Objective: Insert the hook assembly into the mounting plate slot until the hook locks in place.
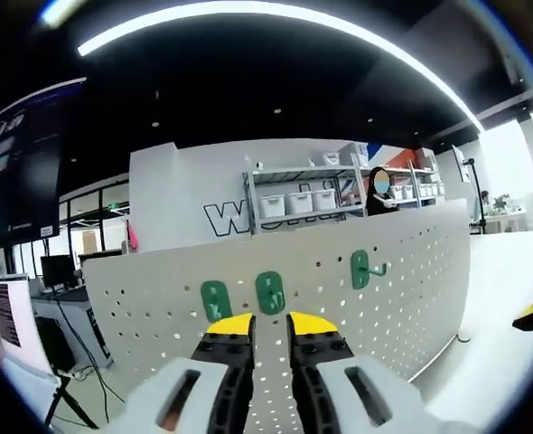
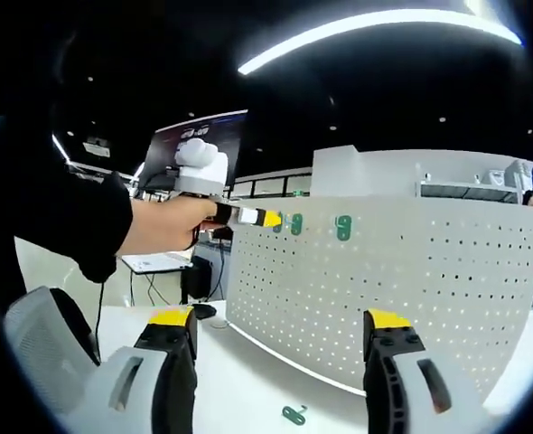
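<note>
Reaching toward the pegboard [image 1: 357, 298], the left gripper [image 1: 270, 327] has its jaws nearly closed and empty, just before the middle green hook [image 1: 269, 293] of three mounted there. The right gripper [image 2: 274, 330] hangs wide open, empty, over the counter [image 2: 248, 380], where a spare green hook [image 2: 294, 415] lies flat. Judging by this, the seating step is in hand; next comes pressing the hook home.

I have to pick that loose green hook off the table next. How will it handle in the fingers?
The green hook lies flat on the white table, so it probably won't roll. It looks small and thin, likely light and rigid, and may slide when nudged.
</note>
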{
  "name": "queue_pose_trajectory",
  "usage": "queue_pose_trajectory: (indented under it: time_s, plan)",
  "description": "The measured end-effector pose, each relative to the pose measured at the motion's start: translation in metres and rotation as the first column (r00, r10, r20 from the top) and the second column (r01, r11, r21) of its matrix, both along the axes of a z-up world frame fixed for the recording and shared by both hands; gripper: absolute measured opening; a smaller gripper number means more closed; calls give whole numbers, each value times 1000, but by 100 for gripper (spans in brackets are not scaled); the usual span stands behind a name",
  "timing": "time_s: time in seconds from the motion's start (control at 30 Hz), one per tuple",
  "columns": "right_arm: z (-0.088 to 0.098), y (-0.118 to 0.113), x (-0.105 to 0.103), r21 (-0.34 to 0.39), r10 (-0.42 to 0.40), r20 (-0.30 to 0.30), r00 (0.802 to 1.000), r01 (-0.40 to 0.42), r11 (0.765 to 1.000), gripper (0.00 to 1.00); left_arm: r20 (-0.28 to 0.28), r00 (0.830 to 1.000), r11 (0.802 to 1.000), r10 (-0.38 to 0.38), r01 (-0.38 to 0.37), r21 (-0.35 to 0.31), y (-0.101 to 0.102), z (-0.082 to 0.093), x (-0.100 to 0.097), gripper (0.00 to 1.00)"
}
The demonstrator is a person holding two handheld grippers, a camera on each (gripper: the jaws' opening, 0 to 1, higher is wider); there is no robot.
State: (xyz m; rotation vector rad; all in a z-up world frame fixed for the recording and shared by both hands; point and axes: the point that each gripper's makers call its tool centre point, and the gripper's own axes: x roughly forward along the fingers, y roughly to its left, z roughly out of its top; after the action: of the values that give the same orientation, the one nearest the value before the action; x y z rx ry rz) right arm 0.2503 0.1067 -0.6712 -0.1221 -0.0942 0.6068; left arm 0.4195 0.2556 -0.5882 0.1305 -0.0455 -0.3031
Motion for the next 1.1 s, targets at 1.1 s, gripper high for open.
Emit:
queue_pose_trajectory:
  time_s: [1.1]
  plan:
    - [-3, -20, 0, -8, -92, -49, 995, 92, 996, 54, -280, 948, 982, -152, 176, 64, -53, -135, -86, 15]
